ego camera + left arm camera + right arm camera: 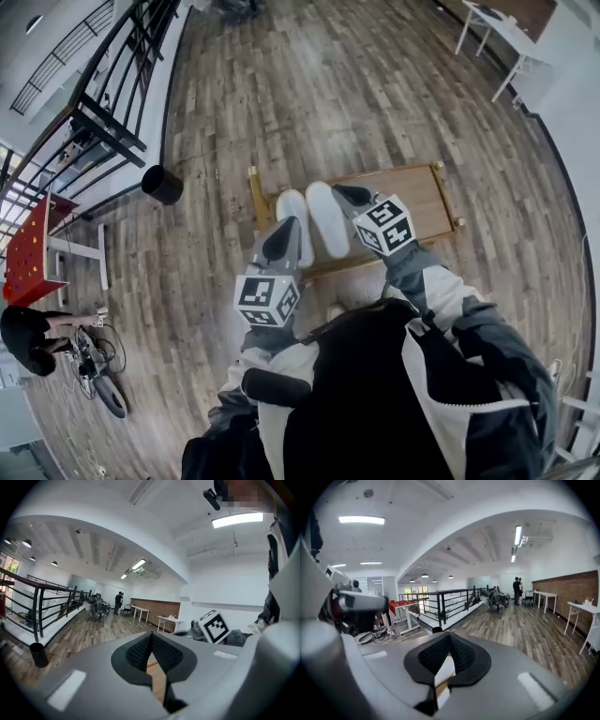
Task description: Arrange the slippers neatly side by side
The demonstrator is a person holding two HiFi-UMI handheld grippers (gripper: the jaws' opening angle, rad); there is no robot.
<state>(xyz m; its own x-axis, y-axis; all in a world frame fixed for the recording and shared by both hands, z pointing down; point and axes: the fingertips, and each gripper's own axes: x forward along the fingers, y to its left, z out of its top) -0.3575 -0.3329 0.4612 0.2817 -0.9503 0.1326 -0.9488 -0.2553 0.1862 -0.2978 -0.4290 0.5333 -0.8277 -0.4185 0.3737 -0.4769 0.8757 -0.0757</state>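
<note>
The white slippers lie side by side on a low wooden tray on the floor. They seem already paired, though the grippers partly cover them. The left gripper and the right gripper hang above with jaws closed and empty, probably because the placing is done. A black bin stands well apart, so nothing is in the way.
</note>
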